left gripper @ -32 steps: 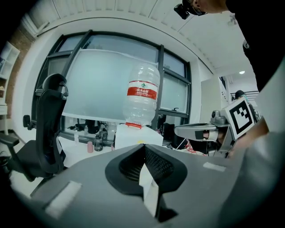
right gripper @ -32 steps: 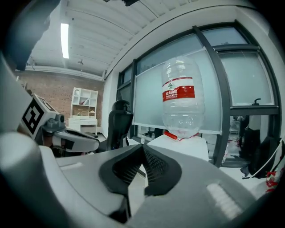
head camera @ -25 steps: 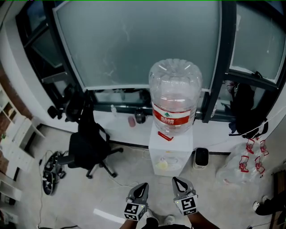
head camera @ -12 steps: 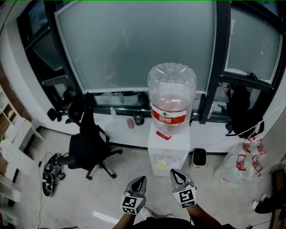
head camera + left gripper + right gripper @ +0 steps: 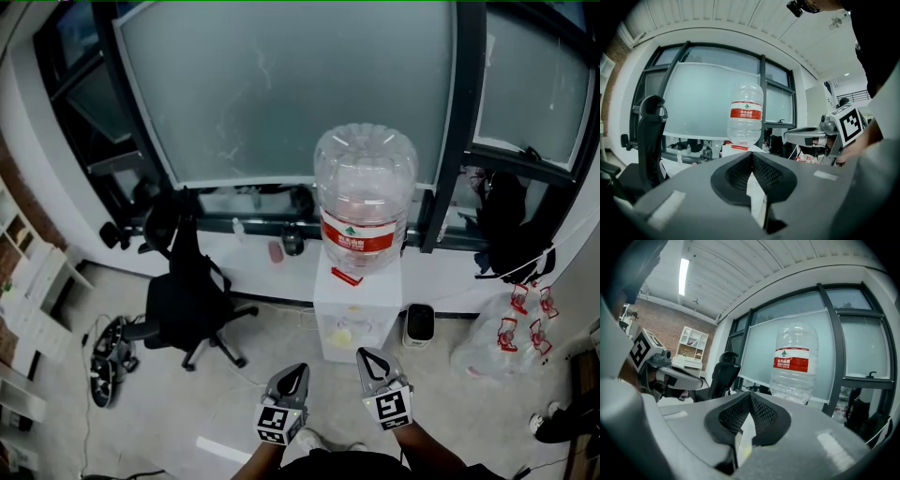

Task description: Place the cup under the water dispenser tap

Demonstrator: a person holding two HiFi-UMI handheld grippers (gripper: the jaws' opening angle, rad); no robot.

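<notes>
A white water dispenser (image 5: 360, 309) stands by the window ledge, with a big clear bottle (image 5: 365, 202) bearing a red label upside down on top. In the recess on its front sits a small pale yellow thing (image 5: 342, 335), perhaps the cup; it is too small to tell. My left gripper (image 5: 296, 373) and right gripper (image 5: 364, 357) hang side by side in front of the dispenser, apart from it, both shut and empty. In the left gripper view the jaw tips of my left gripper (image 5: 751, 154) meet below the bottle (image 5: 746, 112). In the right gripper view my right gripper (image 5: 750, 395) is likewise shut.
A black office chair (image 5: 187, 300) stands left of the dispenser. A small black box (image 5: 419, 324) and white plastic bags (image 5: 502, 342) lie to its right. Small bottles stand on the ledge (image 5: 253, 248). Cables and gear (image 5: 108, 361) lie on the floor at left.
Both grippers have risen a little, side by side, and stayed shut. The head view has shifted slightly. Nothing was taken hold of or let go.
</notes>
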